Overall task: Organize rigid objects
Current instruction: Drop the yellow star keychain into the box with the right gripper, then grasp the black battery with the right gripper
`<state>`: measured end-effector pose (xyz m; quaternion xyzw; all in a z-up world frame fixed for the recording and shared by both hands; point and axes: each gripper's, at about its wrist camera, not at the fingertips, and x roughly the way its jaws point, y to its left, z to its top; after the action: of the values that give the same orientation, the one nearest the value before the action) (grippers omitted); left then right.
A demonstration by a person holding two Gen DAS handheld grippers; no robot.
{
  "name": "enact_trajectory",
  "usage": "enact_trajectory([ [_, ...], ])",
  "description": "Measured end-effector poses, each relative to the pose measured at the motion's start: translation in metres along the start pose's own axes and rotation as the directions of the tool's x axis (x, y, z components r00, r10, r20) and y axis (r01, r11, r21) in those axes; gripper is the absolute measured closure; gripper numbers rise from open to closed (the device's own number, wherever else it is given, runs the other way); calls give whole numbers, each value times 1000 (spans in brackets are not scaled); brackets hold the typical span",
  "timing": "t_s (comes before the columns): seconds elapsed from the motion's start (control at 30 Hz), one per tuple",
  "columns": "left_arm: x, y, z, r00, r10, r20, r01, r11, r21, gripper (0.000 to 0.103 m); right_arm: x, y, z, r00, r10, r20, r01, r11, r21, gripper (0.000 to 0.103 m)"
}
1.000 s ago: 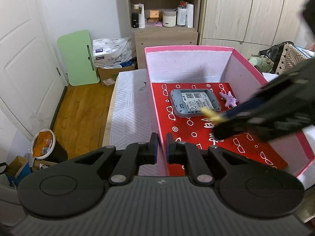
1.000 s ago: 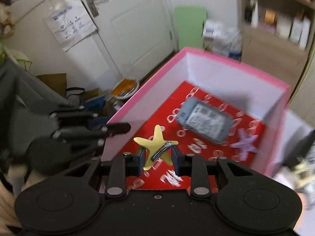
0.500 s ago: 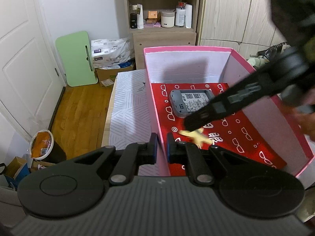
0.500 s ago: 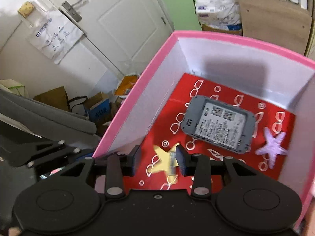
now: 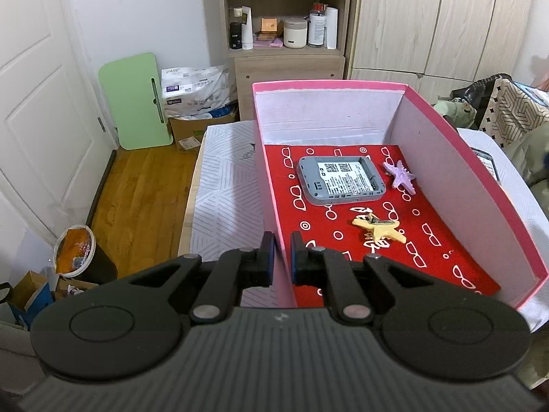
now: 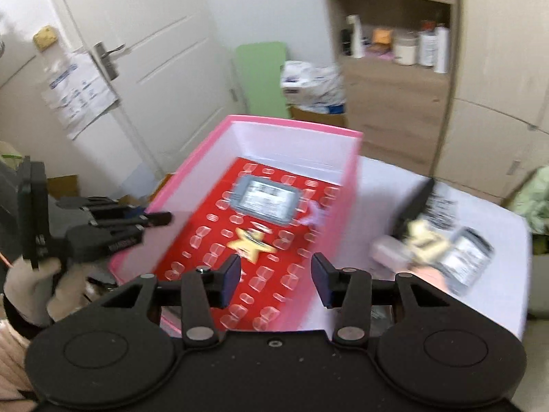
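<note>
A pink box (image 5: 480,185) with a red patterned floor stands on the table. Inside lie a grey device (image 5: 340,179), a purple star clip (image 5: 399,176) and a yellow star clip (image 5: 379,228). My left gripper (image 5: 281,262) is shut on the box's left wall near the front corner. In the right wrist view my right gripper (image 6: 276,279) hovers above the box's near end. Its jaws are opening, with nothing between them. The yellow star clip (image 6: 252,243) lies on the floor just beyond them. The left gripper (image 6: 161,219) shows at the box's left wall.
To the right of the box, on the white tablecloth (image 6: 377,185), lie blurred things: another grey device (image 6: 463,257), a yellowish item (image 6: 425,237) and a black object (image 6: 413,202). A gloved hand (image 6: 31,274) holds the left gripper. Wooden floor and a bucket (image 5: 73,250) lie to the left.
The right gripper let go of the yellow star clip, which now lies on the box floor. It opened, pulled back and up, and left the left wrist view. The left gripper stayed put.
</note>
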<state>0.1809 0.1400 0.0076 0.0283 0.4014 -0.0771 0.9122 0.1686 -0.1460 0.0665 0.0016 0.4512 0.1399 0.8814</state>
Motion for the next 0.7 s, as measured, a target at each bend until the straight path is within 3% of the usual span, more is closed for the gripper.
enact_trajectory([
  [0.17, 0, 0, -1, 1000, 3, 1, -3, 1000, -3, 95, -12, -36, -28, 999, -47, -14, 48, 995, 90, 49],
  [0.37, -1, -1, -2, 1000, 11, 1, -11, 1000, 2, 95, 7, -60, -65, 997, -59, -47, 65, 988, 143, 47],
  [0.5, -2, -2, -2, 1000, 15, 0, -15, 1000, 4, 95, 29, -64, -82, 997, -50, -59, 57, 992, 113, 46],
  [0.63, -2, -2, -3, 1000, 16, 1, -16, 1000, 3, 95, 49, -61, -92, 997, -59, -39, 61, 997, 51, 35],
  [0.7, -2, -1, -3, 1000, 14, 0, -14, 1000, 0, 95, 59, -58, -95, 997, -66, -32, 66, 998, 16, 34],
])
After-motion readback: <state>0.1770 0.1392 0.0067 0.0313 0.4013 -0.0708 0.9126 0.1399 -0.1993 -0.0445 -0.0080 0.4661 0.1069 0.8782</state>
